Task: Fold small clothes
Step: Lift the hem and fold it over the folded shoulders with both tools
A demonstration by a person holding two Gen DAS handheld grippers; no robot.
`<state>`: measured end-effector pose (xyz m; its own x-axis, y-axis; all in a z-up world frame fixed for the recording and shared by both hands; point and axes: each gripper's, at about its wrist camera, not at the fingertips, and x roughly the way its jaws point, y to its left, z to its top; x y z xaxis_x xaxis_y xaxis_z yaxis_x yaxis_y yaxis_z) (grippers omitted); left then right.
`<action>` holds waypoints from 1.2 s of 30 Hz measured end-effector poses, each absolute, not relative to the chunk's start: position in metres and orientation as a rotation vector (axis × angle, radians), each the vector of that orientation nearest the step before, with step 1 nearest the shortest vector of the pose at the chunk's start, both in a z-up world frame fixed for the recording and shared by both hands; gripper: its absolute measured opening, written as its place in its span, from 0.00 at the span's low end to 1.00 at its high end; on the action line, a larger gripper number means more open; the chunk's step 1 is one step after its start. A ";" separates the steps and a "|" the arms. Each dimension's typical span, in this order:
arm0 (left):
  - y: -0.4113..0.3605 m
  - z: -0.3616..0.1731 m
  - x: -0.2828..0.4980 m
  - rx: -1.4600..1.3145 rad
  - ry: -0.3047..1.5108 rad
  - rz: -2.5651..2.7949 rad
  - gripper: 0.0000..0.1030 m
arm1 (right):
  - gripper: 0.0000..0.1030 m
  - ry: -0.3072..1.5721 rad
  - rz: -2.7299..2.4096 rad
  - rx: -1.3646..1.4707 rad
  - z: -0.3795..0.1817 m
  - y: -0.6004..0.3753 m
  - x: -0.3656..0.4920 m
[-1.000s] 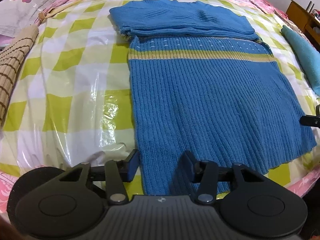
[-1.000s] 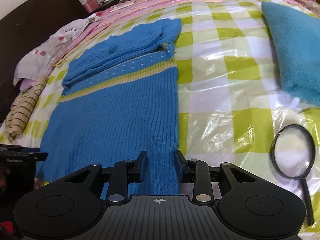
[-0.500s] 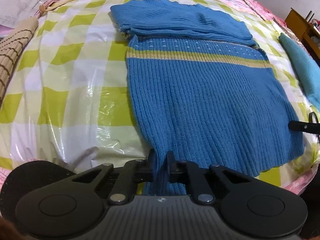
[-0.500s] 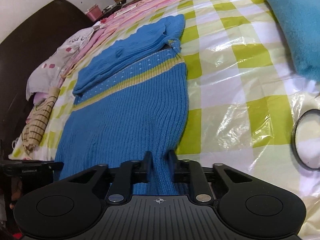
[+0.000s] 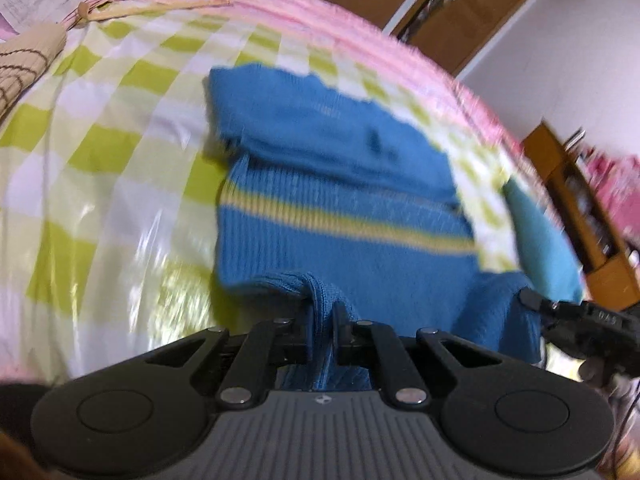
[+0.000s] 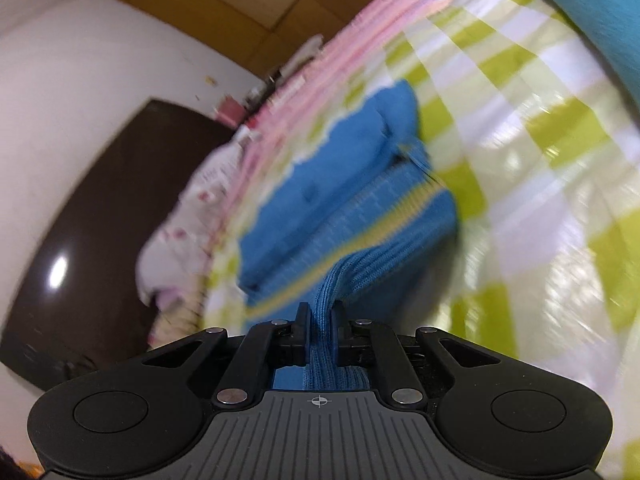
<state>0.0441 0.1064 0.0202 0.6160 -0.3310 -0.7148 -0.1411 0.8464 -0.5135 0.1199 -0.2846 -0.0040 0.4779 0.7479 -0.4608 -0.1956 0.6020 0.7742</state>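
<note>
1. Blue ribbed knit sweater with a yellow chest stripe point(image 5: 344, 248): the task's garment. It lies on the bed, its upper part folded over above the stripe and its lower body flat below it. I take the stripe as my landmark.

2. Left gripper point(image 5: 322, 322): clamped on a bunched pinch of the sweater's hem, below the stripe on the left-hand corner. I hold it there so the hem can be carried as one edge.

3. Right gripper point(image 6: 320, 320): its jaws are closing, with a ridge of blue knit between them and the pads already pressing it. It has the opposite hem corner, below the stripe's right end. In the left wrist view, its black body shows at the sweater's right edge.

4. Green-and-white checked glossy bed cover point(image 5: 120, 184): bears the sweater on every side of the stripe; I judge its slick sheen lets the knit slide easily.

5. Teal fleece cloth point(image 6: 592, 12): lies well right of the stripe, apart from the sweater, not in my way.

6. Judgement: two corner grips suggest the hem goes up toward the stripe next. Both views are blurred.
</note>
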 end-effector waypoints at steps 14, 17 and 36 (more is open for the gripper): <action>0.154 0.031 0.133 -0.679 0.713 -0.102 0.14 | 0.10 0.729 0.628 0.899 0.015 -0.261 0.218; 0.165 0.020 0.155 -0.718 0.708 -0.074 0.14 | 0.10 0.742 0.586 0.943 0.003 -0.257 0.243; 0.188 -0.012 0.194 -0.807 0.675 0.038 0.15 | 0.13 0.821 0.466 0.965 -0.036 -0.231 0.312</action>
<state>0.1940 0.1880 -0.0118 0.7921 -0.2169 -0.5706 -0.2793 0.7024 -0.6547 0.3124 -0.2306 -0.0362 0.6180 0.6765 -0.4004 0.0025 0.5077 0.8616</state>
